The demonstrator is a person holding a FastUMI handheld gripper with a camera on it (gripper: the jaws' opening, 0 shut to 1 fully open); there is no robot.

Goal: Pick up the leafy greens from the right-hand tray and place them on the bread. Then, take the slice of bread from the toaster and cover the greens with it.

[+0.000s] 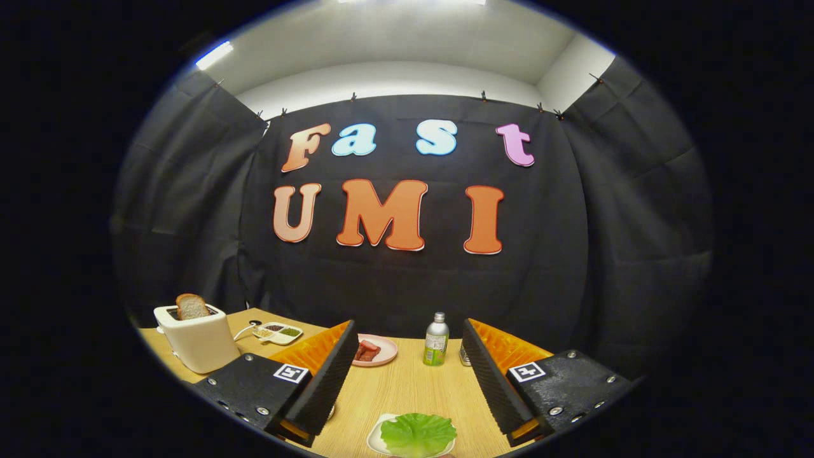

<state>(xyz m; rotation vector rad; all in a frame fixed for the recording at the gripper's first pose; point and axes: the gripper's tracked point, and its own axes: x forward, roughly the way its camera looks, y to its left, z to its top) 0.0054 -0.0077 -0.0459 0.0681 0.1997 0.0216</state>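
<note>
The tongs point(407, 375) gape wide and empty above the leafy greens point(418, 433); bottle point(436, 340) label unreadable.

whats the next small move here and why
Probably tip the gripper down toward the greens. Its fingers are open and empty, aimed above the table, and the greens lie untouched on their tray low between them.

Gripper camera low over table point(407, 388), facing booth wall, fingers foreground.

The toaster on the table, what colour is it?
Cream white; the toaster shows best in the gripper view.
</note>
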